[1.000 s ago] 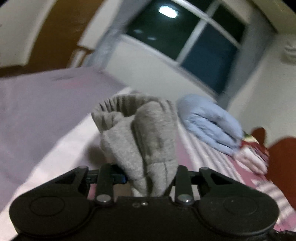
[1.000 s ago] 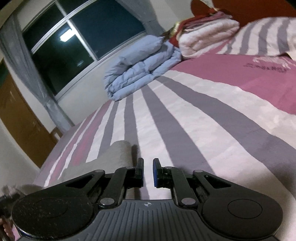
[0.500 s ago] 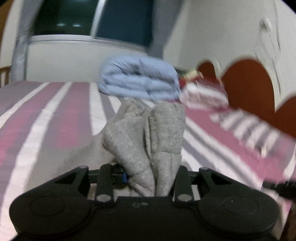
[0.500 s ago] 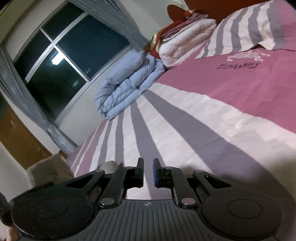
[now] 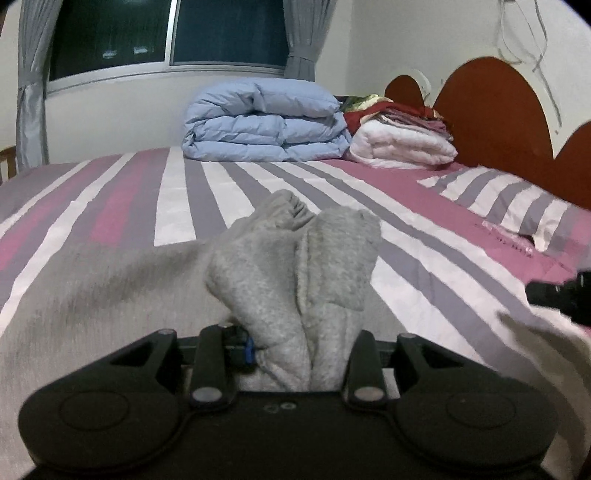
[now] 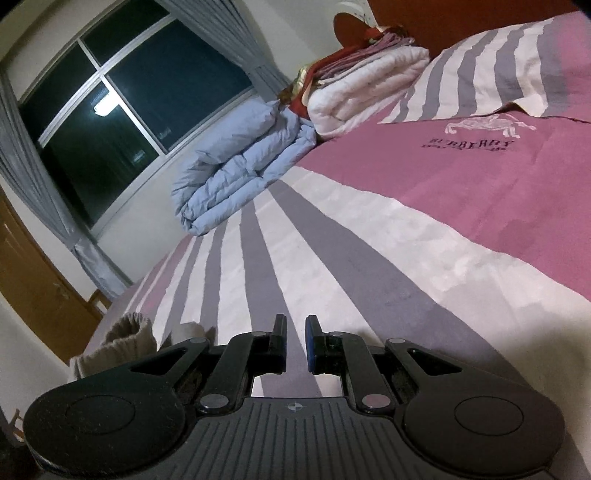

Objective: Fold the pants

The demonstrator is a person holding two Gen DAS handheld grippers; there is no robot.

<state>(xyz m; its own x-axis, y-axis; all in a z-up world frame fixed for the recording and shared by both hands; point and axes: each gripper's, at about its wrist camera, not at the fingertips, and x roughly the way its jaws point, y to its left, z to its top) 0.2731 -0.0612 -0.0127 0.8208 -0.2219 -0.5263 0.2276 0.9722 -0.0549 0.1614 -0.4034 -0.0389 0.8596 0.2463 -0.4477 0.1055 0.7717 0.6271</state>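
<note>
My left gripper point(image 5: 295, 343) is shut on a bunched fold of the grey pants point(image 5: 295, 266), which rises between its fingers and trails off to the left over the striped bed point(image 5: 177, 206). The same grey bunch point(image 6: 125, 339) shows at the lower left of the right wrist view. My right gripper point(image 6: 295, 332) hovers low over the bedspread point(image 6: 332, 240), jaws almost together, with only a narrow gap and nothing seen in it. In the left wrist view the right gripper point(image 5: 554, 295) sits at the right edge, above a pale strip of cloth point(image 5: 535, 328).
A folded blue duvet point(image 5: 266, 125) and a stack of white and red blankets point(image 5: 399, 144) lie at the far side of the bed under the window point(image 5: 166, 33). A striped pillow point(image 5: 517, 199) rests against the brown headboard point(image 5: 491, 107). A wooden door point(image 6: 29, 277) stands left.
The left gripper has swung across the bed and rolled level, still gripping the grey bunch; its view now faces the duvet and headboard. The right gripper has drifted slightly towards the pillow.
</note>
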